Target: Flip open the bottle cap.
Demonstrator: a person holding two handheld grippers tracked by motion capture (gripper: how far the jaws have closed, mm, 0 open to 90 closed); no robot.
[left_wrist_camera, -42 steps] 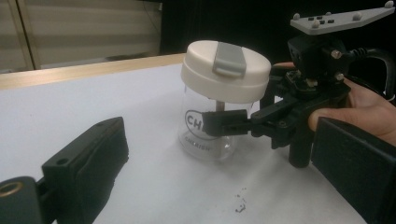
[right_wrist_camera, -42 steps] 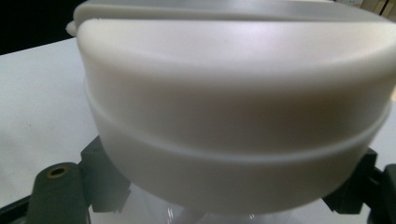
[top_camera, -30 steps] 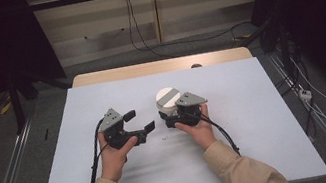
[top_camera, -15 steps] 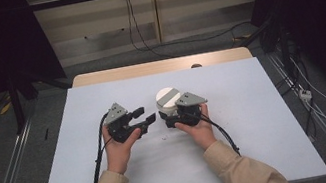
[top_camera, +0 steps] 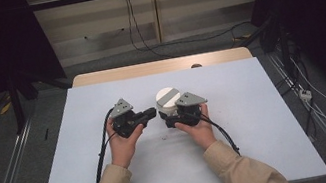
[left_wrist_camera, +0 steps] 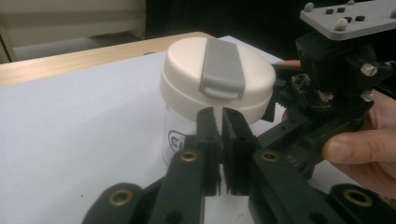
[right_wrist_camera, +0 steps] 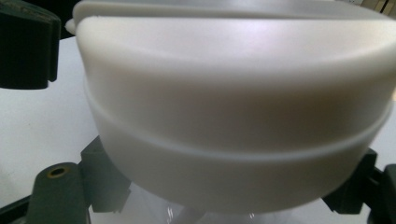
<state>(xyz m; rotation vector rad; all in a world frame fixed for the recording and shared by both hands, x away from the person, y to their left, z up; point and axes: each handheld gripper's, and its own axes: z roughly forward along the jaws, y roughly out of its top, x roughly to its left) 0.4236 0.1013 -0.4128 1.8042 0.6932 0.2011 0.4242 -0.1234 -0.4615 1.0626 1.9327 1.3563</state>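
Note:
A clear jar (top_camera: 167,97) with a cream lid and a grey flip tab stands mid-table; the left gripper view shows the jar (left_wrist_camera: 217,77) from close by. My right gripper (top_camera: 169,115) is shut on the jar's body from the right, below the lid (right_wrist_camera: 233,107), which looms right in front of its camera. My left gripper (top_camera: 153,114) lies just left of the jar, pointing at it. Its jaws have just been closing and now meet with nothing between them (left_wrist_camera: 222,122), the tips a little short of the jar.
White sheet (top_camera: 264,129) covers the table, with a wooden strip (top_camera: 161,66) along its far edge and a small dark object (top_camera: 195,66) there. Cables trail from both grippers toward the person. Floor cables and metal rails flank the table.
The left gripper's jaws have gone from wide open to shut, and the hand has shifted slightly right toward the jar. The right gripper and jar have stayed put.

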